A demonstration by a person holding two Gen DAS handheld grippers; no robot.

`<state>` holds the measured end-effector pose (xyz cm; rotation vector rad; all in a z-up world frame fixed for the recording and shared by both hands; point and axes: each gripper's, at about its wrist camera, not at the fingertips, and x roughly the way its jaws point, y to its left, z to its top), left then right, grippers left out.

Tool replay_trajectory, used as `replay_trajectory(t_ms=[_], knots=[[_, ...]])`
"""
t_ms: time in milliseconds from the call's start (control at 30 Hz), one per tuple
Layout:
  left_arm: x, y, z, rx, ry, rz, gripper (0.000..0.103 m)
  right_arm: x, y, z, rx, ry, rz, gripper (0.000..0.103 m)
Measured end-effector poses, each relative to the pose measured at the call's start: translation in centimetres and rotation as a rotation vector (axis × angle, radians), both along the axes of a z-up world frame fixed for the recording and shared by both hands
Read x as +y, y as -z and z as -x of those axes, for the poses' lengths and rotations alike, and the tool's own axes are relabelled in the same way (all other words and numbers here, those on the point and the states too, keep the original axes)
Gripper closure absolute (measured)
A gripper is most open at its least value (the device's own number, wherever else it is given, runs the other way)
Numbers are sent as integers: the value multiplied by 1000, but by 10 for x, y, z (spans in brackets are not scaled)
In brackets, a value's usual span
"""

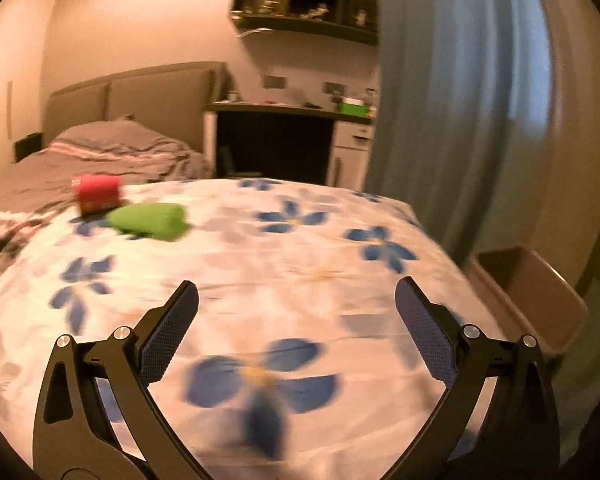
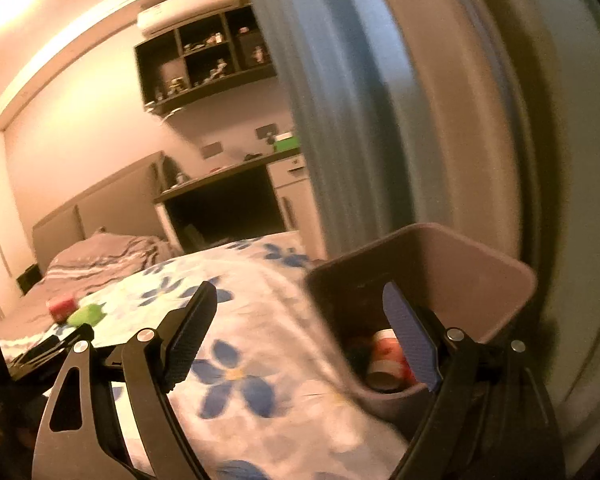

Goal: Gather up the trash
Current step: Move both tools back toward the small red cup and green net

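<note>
Near us, both the left gripper (image 1: 297, 292) and right gripper (image 2: 300, 294) stand with jaws wide and empty, the bin (image 2: 480, 264) beside the bed (image 1: 300, 248) already holding a cup (image 2: 386, 356). Farther across lie the green wad (image 1: 150, 220) and red can (image 1: 96, 194) (blurred, touching); a hasty reach could knock the can rolling.

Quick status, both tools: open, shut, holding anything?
Left tool: open, holding nothing, above the floral bedspread.
Right tool: open, holding nothing, at the bin.
</note>
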<state>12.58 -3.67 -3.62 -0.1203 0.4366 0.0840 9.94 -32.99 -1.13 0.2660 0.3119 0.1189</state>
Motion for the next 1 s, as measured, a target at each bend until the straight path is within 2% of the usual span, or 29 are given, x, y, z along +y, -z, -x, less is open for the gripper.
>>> replay_trajectory(t_ms=[300, 567, 733, 1000], knots=[[102, -11, 24, -28, -194, -4, 6, 103, -11, -31, 16, -215, 40, 21], [188, -12, 39, -50, -345, 0, 6, 215, -14, -69, 62, -384, 76, 33], [229, -13, 45, -66, -397, 22, 6, 281, -6, -92, 109, -457, 115, 41], [270, -14, 36, -76, -421, 43, 6, 349, 8, -118, 181, -508, 200, 50]])
